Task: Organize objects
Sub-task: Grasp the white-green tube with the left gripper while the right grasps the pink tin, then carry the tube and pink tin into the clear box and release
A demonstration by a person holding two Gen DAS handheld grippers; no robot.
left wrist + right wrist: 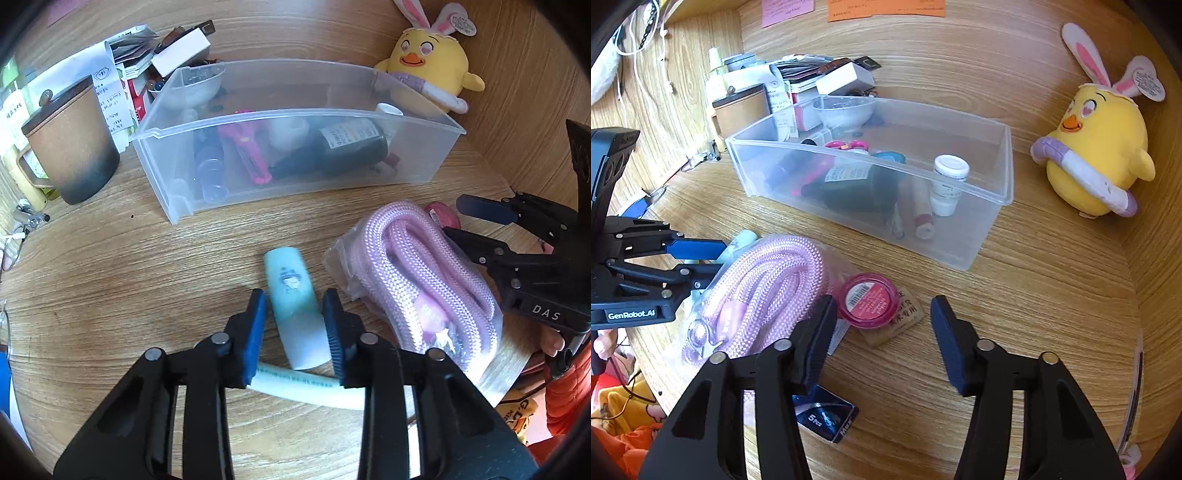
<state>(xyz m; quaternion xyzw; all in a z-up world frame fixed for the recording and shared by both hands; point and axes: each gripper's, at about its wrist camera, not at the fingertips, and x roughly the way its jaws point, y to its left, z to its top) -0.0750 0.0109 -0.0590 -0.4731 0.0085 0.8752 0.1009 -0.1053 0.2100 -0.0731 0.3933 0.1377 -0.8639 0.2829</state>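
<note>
My left gripper (pixel 294 303) has its blue pads on both sides of a teal and white tube (pixel 293 291) that lies on the wooden desk; I cannot see whether they press it. A bagged pink rope (pixel 417 277) lies to its right. A clear plastic bin (pixel 295 122) holds a dark bottle (pixel 332 147), pink scissors (pixel 245 147) and small items. My right gripper (pixel 882 314) is open and empty, just above the desk near a round pink tin (pixel 868 300). The rope (pixel 768 288) and bin (pixel 960 254) also show in the right wrist view.
A brown lidded mug (pixel 70 144) and a stack of papers and boxes (pixel 147 55) stand at the back left. A yellow chick plush (pixel 1097 155) sits at the back right. A small dark packet (pixel 827 417) lies near my right gripper. A white tube (pixel 314 387) lies under my left gripper.
</note>
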